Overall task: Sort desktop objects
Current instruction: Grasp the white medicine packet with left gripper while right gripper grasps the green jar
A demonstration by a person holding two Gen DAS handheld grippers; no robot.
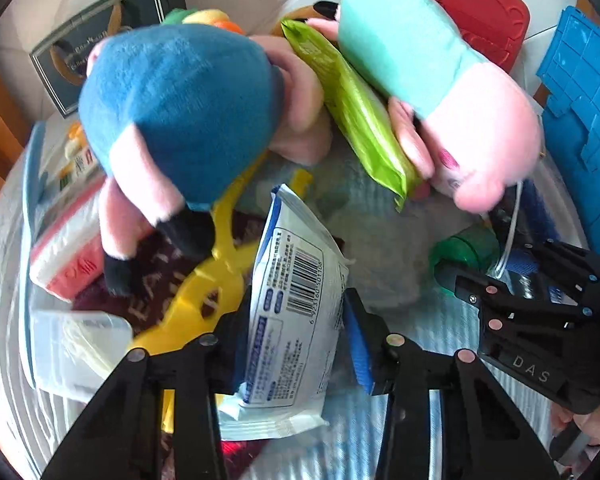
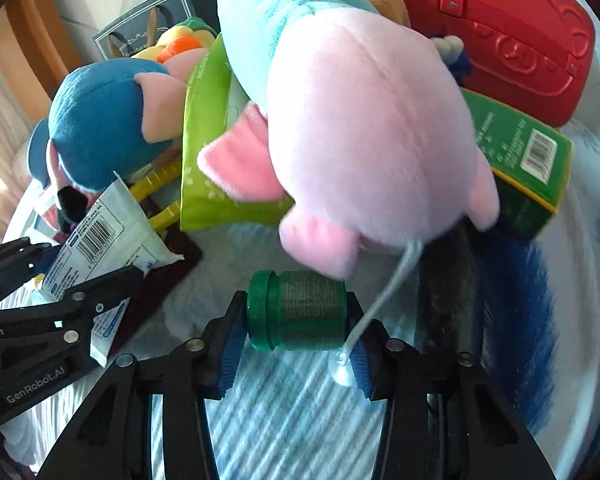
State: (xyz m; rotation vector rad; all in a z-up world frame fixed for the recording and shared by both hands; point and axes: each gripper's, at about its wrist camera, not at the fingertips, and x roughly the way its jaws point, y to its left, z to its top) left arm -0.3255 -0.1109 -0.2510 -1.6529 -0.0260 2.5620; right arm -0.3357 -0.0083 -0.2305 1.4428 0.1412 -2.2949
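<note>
Two plush pigs dominate the table: the teal pig [image 2: 340, 120] lies toward the far right edge, the blue pig [image 1: 180, 108] toward the far left, with a green pack [image 1: 356, 108] wedged between them. A red case [image 2: 500, 32] stands at the far edge.

The left gripper [image 1: 296, 320] is clenched on the white pouch [image 1: 292, 292], the pads pressing its sides near the barcode end. The pouch lies partly over a yellow frame [image 1: 204, 288].

The right gripper [image 2: 296, 332] grasps the green jar [image 2: 296, 310] lying on its side near the table's near edge, one pad on the cap end and the other on the base. A white cord [image 2: 380, 300] from the teal pig runs down beside the right pad.

My judgement for this step: lift both straight up and slowly. The pouch is limp and may sag, so I keep it vertical. I must watch that the cord does not snag and drag the pig along with the jar.
</note>
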